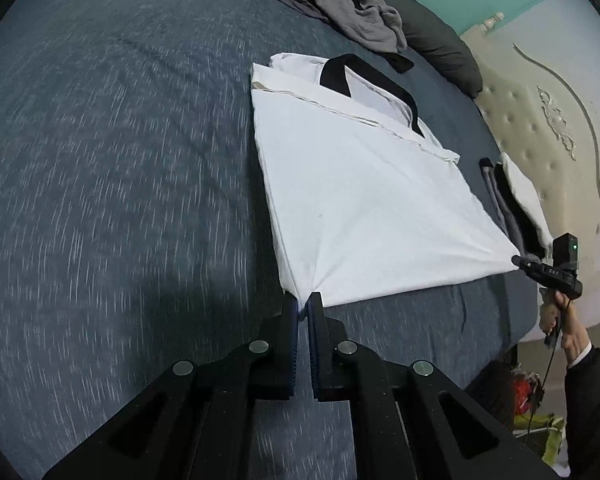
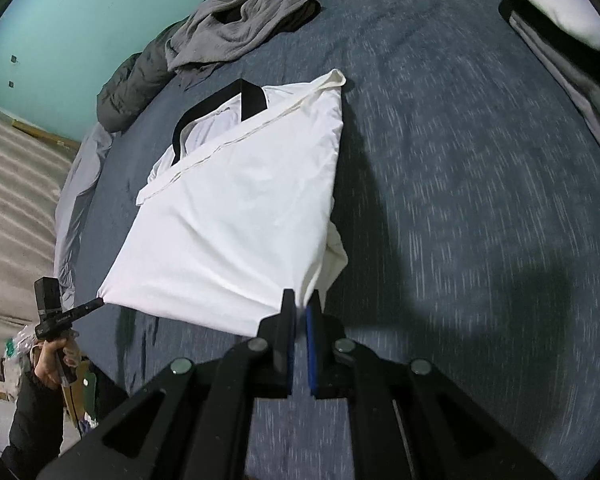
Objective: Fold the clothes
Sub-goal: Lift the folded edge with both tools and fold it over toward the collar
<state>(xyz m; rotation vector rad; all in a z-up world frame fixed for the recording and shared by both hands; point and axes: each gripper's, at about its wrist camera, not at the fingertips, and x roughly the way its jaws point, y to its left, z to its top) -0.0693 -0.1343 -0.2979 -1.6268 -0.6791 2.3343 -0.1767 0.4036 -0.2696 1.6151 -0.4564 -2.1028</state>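
Note:
A white garment with a black collar band [image 1: 364, 200] lies partly folded on the dark blue bed, its hem edge turned back across the upper part. My left gripper [image 1: 303, 300] is shut on its near left corner, and the cloth puckers at the pinch. In the left wrist view my right gripper [image 1: 518, 261] pinches the other near corner at the far right. The right wrist view shows the same white garment [image 2: 236, 208], with my right gripper [image 2: 302, 300] shut on its near right corner and my left gripper [image 2: 100, 301] holding the left corner. The near edge hangs taut between both grippers.
A crumpled grey garment [image 1: 340, 4] lies at the far end beside a dark pillow [image 1: 440, 48]. A stack of folded clothes [image 1: 516, 204] sits by the padded headboard [image 1: 548, 120]. The bed edge [image 1: 500, 320] drops to a floor with bags. The grey garment [image 2: 240, 12] also shows in the right wrist view.

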